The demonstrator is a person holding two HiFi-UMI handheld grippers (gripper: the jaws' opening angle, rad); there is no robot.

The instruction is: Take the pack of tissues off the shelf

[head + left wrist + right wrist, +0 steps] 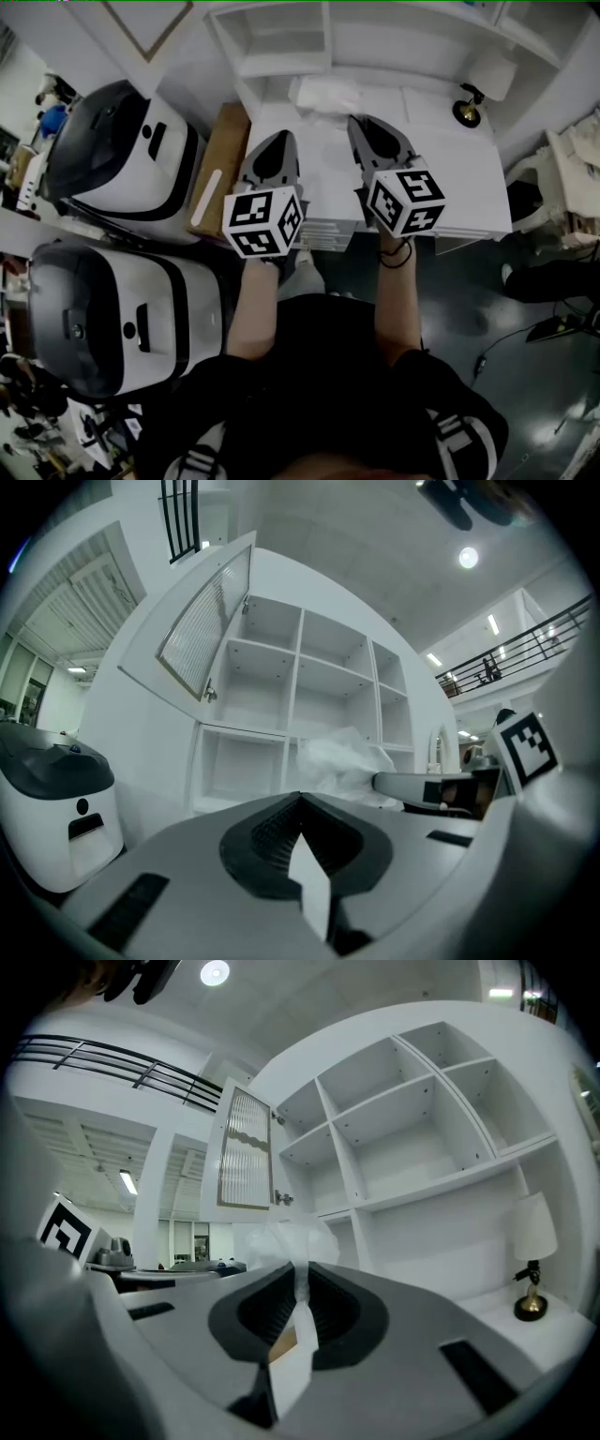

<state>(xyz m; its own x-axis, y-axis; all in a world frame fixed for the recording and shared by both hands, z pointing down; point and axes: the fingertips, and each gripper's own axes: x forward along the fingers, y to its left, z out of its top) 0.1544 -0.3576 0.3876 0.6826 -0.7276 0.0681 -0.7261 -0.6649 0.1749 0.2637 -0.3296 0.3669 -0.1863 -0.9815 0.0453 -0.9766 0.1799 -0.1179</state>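
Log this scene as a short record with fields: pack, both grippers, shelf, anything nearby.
pack: white, crumpled plastic wrap, in front of the shelf's lower row
right gripper: jaws shut on the pack's wrap
left gripper: jaws together, nothing between them, beside the right gripper
shelf: white, open compartments
door: swung open at the upper left
lamp: stands on the surface at the shelf's right
pack resting on shelf: cannot tell

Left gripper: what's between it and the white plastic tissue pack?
Nothing but bare white shelf surface, per the head view; the left gripper sits apart from the white plastic tissue pack.
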